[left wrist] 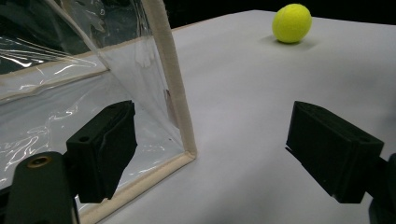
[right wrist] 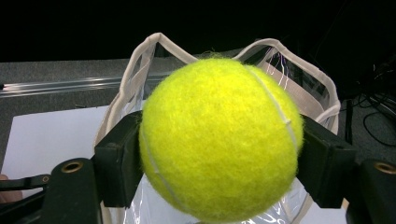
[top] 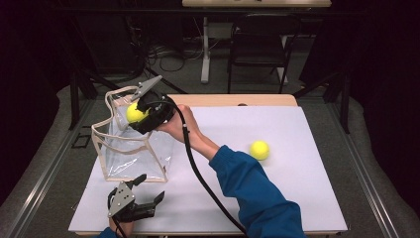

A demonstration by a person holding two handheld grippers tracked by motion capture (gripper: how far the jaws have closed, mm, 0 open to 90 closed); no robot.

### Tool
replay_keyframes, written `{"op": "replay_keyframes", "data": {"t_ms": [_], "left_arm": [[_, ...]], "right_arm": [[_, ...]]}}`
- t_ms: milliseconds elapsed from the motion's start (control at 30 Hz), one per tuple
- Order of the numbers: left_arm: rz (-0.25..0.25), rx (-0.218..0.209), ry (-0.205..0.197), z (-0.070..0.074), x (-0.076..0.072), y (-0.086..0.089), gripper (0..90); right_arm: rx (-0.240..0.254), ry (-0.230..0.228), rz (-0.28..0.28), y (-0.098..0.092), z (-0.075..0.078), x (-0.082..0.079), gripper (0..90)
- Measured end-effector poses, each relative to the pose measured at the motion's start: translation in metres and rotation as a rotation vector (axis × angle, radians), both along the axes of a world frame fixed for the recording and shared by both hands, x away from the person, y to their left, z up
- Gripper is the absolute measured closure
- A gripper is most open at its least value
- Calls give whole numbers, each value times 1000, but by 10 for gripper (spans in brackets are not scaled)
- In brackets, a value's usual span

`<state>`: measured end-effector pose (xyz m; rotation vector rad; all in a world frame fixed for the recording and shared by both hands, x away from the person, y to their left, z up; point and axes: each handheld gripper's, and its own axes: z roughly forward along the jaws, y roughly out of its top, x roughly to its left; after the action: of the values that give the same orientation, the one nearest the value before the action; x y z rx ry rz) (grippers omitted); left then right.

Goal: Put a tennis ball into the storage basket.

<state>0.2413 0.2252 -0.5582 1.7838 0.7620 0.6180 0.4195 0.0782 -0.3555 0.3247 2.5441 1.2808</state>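
Closest to the person, the left gripper (top: 143, 196) rests on the white table (top: 297, 198), jaws spread wide with nothing between them, just beside the near corner of the clear bag (top: 131, 153). Its hand is cut off by the frame edge. Farther off, the right gripper (top: 132, 115) pinches a tennis ball (top: 134, 113) at the bag's open top; the ball hides much of the bag's mouth in the right gripper view. A second ball (top: 259, 149) lies well apart to the right.
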Motion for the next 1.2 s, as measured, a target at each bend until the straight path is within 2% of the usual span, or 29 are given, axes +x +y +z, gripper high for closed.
{"op": "replay_keyframes", "data": {"t_ms": [1000, 1067, 1200], "left_arm": [[0, -2, -1, 0, 0, 0, 160], [2, -2, -2, 0, 0, 0, 161], [-1, -1, 0, 0, 0, 0, 161]], "right_arm": [[-34, 52, -13, 10, -9, 5, 246], [-46, 63, -15, 11, -10, 5, 203], [-21, 74, -6, 8, -7, 4, 136]]}}
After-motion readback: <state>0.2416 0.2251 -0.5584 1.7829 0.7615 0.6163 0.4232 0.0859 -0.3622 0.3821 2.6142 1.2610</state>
